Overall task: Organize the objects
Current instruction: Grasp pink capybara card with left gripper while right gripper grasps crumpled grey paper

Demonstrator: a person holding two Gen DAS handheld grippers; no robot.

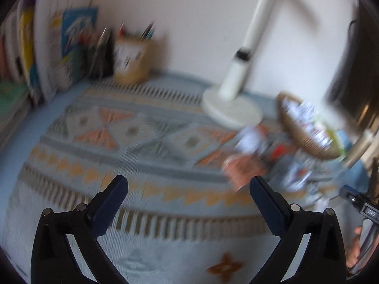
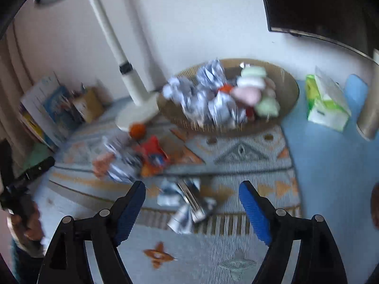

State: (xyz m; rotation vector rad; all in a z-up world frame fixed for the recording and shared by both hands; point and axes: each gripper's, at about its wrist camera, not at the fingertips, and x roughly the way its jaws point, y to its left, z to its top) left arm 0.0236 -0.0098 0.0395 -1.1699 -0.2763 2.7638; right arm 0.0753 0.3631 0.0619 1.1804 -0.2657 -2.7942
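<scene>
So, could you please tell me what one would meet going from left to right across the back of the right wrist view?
Leaning books → cardboard pen box → white lamp base → woven basket of snacks → green tissue pack.

The left gripper is wide open, its two dark fingers spread far apart with nothing between them, and it hangs above the near edge of the table. The right gripper is also wide open (its finger pads are bright blue) and holds nothing. In the right wrist view, the left hand grips its handle at the left edge.
</scene>
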